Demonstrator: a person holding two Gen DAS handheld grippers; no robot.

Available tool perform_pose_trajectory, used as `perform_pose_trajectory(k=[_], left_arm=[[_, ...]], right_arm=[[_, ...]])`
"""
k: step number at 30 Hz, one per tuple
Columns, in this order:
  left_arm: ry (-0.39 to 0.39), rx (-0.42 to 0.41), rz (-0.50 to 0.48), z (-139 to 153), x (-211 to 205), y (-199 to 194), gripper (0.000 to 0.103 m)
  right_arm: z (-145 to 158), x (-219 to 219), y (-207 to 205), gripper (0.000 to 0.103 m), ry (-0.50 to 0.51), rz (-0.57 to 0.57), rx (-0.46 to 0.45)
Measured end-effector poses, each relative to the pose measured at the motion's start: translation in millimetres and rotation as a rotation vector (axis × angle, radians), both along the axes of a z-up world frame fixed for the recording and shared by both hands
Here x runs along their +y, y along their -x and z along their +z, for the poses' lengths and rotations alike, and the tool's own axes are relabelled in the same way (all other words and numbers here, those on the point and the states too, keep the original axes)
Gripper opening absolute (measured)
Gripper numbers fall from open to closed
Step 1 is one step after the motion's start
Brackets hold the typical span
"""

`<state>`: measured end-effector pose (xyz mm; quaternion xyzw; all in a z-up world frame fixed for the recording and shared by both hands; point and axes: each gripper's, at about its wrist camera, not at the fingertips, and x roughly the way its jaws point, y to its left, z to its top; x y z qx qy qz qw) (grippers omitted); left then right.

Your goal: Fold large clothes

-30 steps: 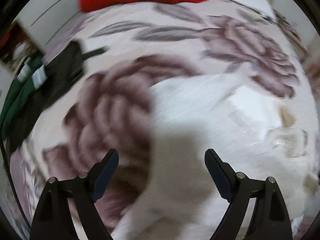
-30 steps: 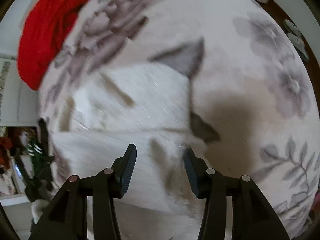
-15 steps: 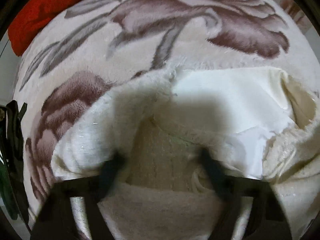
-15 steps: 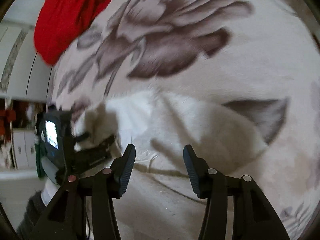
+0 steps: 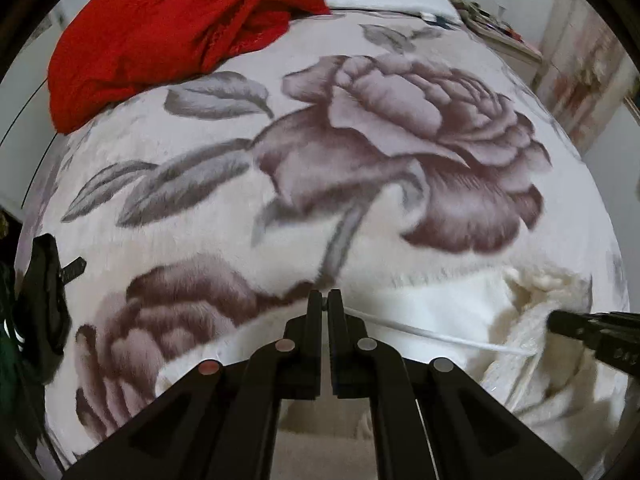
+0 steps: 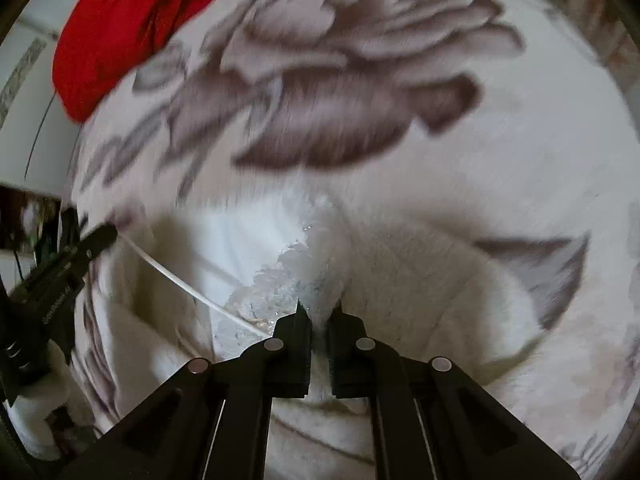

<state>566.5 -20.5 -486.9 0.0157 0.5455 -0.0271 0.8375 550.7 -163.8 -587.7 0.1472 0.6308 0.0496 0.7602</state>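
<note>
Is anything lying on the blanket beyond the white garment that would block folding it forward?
Nothing visible does. Both tools, left and right, are shut on the white garment; the flowered blanket ahead is bare, and the red cloth lies at the far edge.

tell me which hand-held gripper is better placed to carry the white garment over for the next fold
Probably both together. The left hand-held gripper and right hand-held gripper are each shut on the white garment, its edge taut between them, on the floral blanket.
</note>
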Motion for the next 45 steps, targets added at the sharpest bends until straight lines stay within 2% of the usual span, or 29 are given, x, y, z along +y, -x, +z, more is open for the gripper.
perform_pose_trajectory(k=[3,4,6,7,9,11,12,14,16,17,21,22,23,25,26,32,34,36,38,39,40,41,43,45], left_arm=[[0.022,0.025,0.050,-4.8,11.9,-8.2,0.004],[0.004,0.032,0.067,-7.1,16.2,-7.1,0.006],[-0.093,0.045,0.112,-11.0,21.4,1.7,0.006],[-0.136,0.051,0.127,-12.4,24.7,8.7,0.009],[-0.217,0.045,0.154,-18.1,31.6,23.9,0.031],[-0.270,0.015,0.184,-22.1,40.8,40.1,0.092],[-0.292,-0.007,0.201,-23.1,44.7,48.3,0.097],[-0.336,-0.026,0.232,-26.5,49.8,60.4,0.097],[-0.365,-0.017,0.265,-32.6,57.0,67.8,0.097],[-0.369,-0.008,0.279,-35.7,60.5,70.2,0.097],[-0.335,0.018,0.315,-45.7,70.1,74.3,0.097],[-0.341,0.015,0.311,-46.0,69.8,74.2,0.097],[-0.349,0.010,0.303,-45.6,68.7,73.4,0.097],[-0.363,-0.002,0.284,-42.7,66.5,71.5,0.097],[-0.369,-0.010,0.276,-40.7,66.0,70.7,0.097],[-0.336,-0.043,0.273,-22.6,72.7,66.9,0.097],[-0.322,-0.051,0.273,-16.2,75.1,64.7,0.097],[-0.326,-0.052,0.266,-13.8,74.6,64.3,0.097],[-0.319,-0.044,0.258,-10.7,73.9,70.9,0.097],[-0.310,-0.040,0.253,-8.6,73.3,76.2,0.097],[-0.299,-0.043,0.247,-5.1,72.8,85.0,0.097],[-0.288,-0.049,0.249,-0.3,72.4,99.0,0.097],[-0.259,-0.042,0.253,5.2,71.9,124.3,0.097],[-0.223,0.000,0.274,8.2,74.0,160.6,0.097]], right_arm=[[-9.7,-10.0,-17.3,0.007,-0.026,-0.054,0.046],[-17.7,-8.4,-22.3,0.008,-0.025,-0.028,0.092],[-24.4,-4.3,-22.9,0.015,-0.013,0.002,0.164],[-17.4,-6.2,-18.6,0.022,-0.023,-0.002,0.149],[8.7,-6.2,-4.4,0.032,-0.067,-0.011,0.055],[27.9,-1.4,9.6,0.035,-0.167,-0.009,-0.011],[28.5,5.0,11.7,0.035,-0.236,0.008,-0.011],[17.3,26.5,9.7,0.035,-0.398,0.070,0.043],[-13.5,54.3,0.9,0.035,-0.457,0.125,0.163],[-27.5,63.7,-3.1,0.035,-0.464,0.127,0.197],[-99.2,101.7,-19.5,0.035,-0.373,0.157,0.350],[-106.1,106.7,-20.1,0.035,-0.372,0.160,0.354],[-105.5,109.1,-19.9,0.033,-0.370,0.157,0.326],[-90.9,112.4,-20.5,0.013,-0.349,0.157,0.245],[-82.8,115.1,-20.0,0.010,-0.327,0.169,0.213],[-39.0,120.8,-35.3,0.008,-0.213,0.175,0.059],[-43.2,121.6,-51.9,0.009,-0.196,0.189,0.106],[-59.8,123.1,-60.3,0.011,-0.167,0.193,0.215],[-58.4,113.3,-56.5,0.025,-0.208,0.198,0.259],[-49.7,102.0,-48.3,0.029,-0.245,0.188,0.248],[-36.1,86.4,-36.6,0.040,-0.266,0.181,0.223],[-22.2,69.0,-23.0,0.046,-0.269,0.174,0.193],[4.7,25.6,15.2,0.048,-0.257,0.137,0.148],[22.7,-22.8,63.2,0.053,-0.252,0.071,0.150]])
